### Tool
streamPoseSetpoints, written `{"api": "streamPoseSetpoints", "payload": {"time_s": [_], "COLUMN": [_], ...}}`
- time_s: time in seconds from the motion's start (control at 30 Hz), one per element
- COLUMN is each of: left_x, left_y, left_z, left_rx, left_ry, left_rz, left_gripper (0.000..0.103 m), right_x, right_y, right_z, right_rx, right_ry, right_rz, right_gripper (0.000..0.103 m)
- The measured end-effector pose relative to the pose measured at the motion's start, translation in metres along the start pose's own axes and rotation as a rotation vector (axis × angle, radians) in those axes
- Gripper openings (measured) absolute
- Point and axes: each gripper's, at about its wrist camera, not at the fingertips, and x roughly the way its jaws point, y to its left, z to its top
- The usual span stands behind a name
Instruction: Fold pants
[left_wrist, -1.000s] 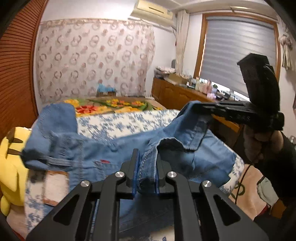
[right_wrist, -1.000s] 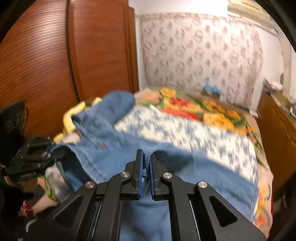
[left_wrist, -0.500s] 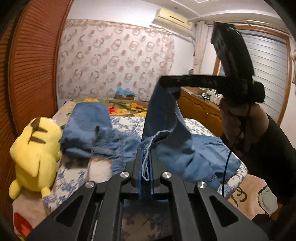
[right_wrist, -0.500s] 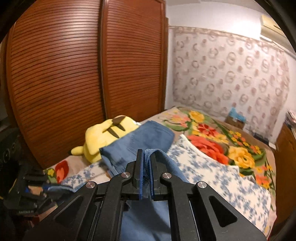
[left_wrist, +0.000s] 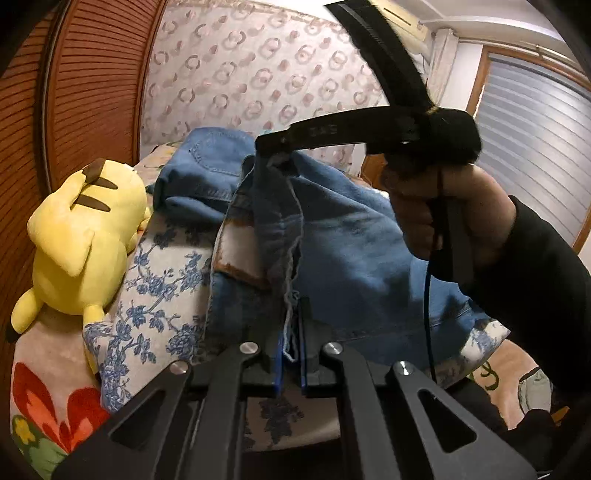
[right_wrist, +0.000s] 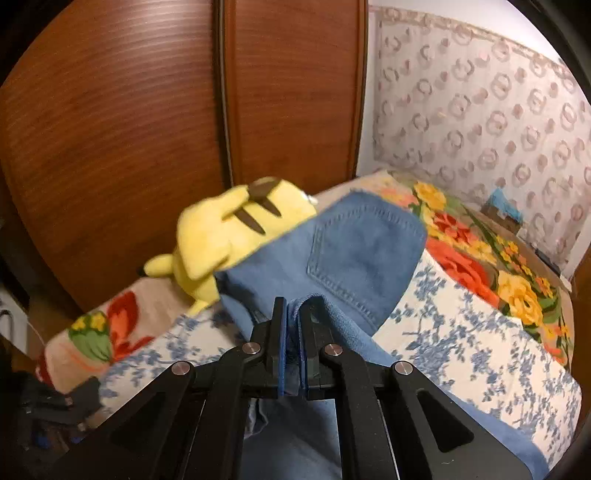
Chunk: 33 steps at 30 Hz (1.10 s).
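**Mid-fold: both grippers pinching denim, hems carried toward the waist end**

You're working on the bed (right_wrist: 480, 354), covered by a blue-floral sheet over a bright flower blanket. The pants (left_wrist: 351, 236), blue jeans, lie across the near part of the bed. Their seat end with the back pocket sits toward the wardrobe-side edge, touching the yellow plush toy (left_wrist: 85, 236) in the right wrist view. The other end is lifted off the sheet in your two grippers.

Progress, as a judgement: the fold is started, not finished. The raised denim hangs in a bunched ridge between your grippers and isn't laid flat on the seat part yet. Left to do: bring the held edge over the pocket end, lay it down, release, smooth, maybe one more fold.

Left gripper (left_wrist: 290, 350): fingers narrow, clamped on a frayed hem edge, light threads showing between the pads. Right gripper (right_wrist: 291, 347): fingers narrow too, shut on a fold of denim. In the left wrist view it's above and beyond yours, with cloth hanging from its tip. Your right hand (left_wrist: 443, 210) wraps its handle.
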Motion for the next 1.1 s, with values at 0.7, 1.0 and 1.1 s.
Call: {"api": "streamPoseSetpoints", "payload": {"time_s": [0.7,1.0,1.1], "left_x": [0.013,0.02,0.022], "left_y": [0.018,0.014,0.013], "left_z": [-0.002,-0.001,-0.001], "left_rx": [-0.029,-0.009,-0.008], "left_ry": [0.049,0.056,0.059], "left_rz": [0.085,0.11,0.115], "left_gripper": [0.034,0.038,0.038], "right_x": [-0.09,-0.093,-0.081], "right_y": [-0.088,-0.171,-0.184], "right_z": [-0.024,-0.106,-0.122], "right_rx": [0.037,0.267,0.334], "right_ry": [-0.038,0.096,0.132], "right_rz": [-0.119,-0.201,-0.18], "right_gripper": [0.046,0.044,0.036]}}
